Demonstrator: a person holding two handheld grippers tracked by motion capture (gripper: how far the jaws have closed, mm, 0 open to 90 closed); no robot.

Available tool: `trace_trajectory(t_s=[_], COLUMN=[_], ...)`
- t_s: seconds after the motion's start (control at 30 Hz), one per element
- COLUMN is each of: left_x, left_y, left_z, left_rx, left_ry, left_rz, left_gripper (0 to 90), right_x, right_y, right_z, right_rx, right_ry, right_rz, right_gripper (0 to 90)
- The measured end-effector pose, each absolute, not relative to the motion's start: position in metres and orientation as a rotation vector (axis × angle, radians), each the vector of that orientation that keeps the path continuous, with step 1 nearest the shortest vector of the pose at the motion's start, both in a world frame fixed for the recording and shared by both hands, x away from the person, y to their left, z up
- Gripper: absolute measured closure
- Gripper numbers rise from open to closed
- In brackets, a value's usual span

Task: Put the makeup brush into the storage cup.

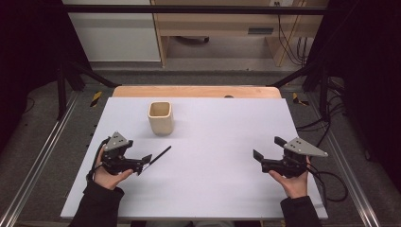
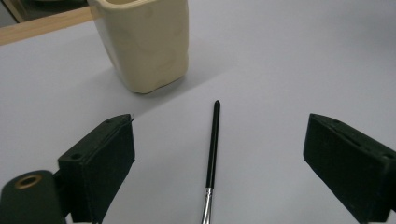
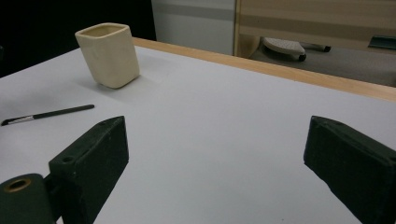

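The left gripper (image 1: 147, 161) sat low at the near-left of the white table (image 1: 222, 189), jaws spread wide and gripping nothing, and right there between them lay the thin black brush (image 2: 212, 147), flat on the surface. In the left gripper view its black handle ran straight up the middle of the gap, clear of both pads, with a silver ferrule at the near end and the tip pointing toward the cup. From the high view the brush (image 1: 160, 155) slanted up and to the right, its lower end just at the gripper's jaws. Beyond that tip stood the cream square-sided cup (image 1: 160, 117), upright and open at the top, a little way off from the brush and toward the far side of the table; in the left gripper view the cup (image 2: 147, 42) loomed just past the brush's tip, not touching it. Over on the other side, the right gripper (image 1: 265, 152) was held near the right edge, jaws likewise standing wide apart with only bare table between them. From its own view the cup (image 3: 108, 55) and brush (image 3: 49, 114) lay well off to the left, the brush flat on the table in front of the cup.
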State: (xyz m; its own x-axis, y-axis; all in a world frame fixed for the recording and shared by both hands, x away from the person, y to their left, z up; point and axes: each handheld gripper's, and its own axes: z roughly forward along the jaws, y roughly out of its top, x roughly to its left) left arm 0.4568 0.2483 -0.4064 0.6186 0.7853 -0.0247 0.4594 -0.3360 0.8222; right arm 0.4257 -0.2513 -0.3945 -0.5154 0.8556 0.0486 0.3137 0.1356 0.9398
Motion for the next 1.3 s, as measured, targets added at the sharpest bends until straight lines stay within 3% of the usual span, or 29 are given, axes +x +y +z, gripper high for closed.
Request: trace_trajectory(t_s=[0.43,1.3], left_x=[0.476,0.488], left_y=[0.229,0.216], left_z=[-0.428,-0.457], left_rx=[2.140,2.307], left_ry=[1.019,1.039], left_rz=[0.453,0.437], left_gripper=[15.2,50.7], right_x=[0.426,0.427], right_y=[-0.252,-0.250], right_z=[-0.394,-0.396], right_rx=[1.117,1.122], right_ry=[1.904,1.913], right_rz=[1.379,1.376], right_gripper=[7.0,7.0])
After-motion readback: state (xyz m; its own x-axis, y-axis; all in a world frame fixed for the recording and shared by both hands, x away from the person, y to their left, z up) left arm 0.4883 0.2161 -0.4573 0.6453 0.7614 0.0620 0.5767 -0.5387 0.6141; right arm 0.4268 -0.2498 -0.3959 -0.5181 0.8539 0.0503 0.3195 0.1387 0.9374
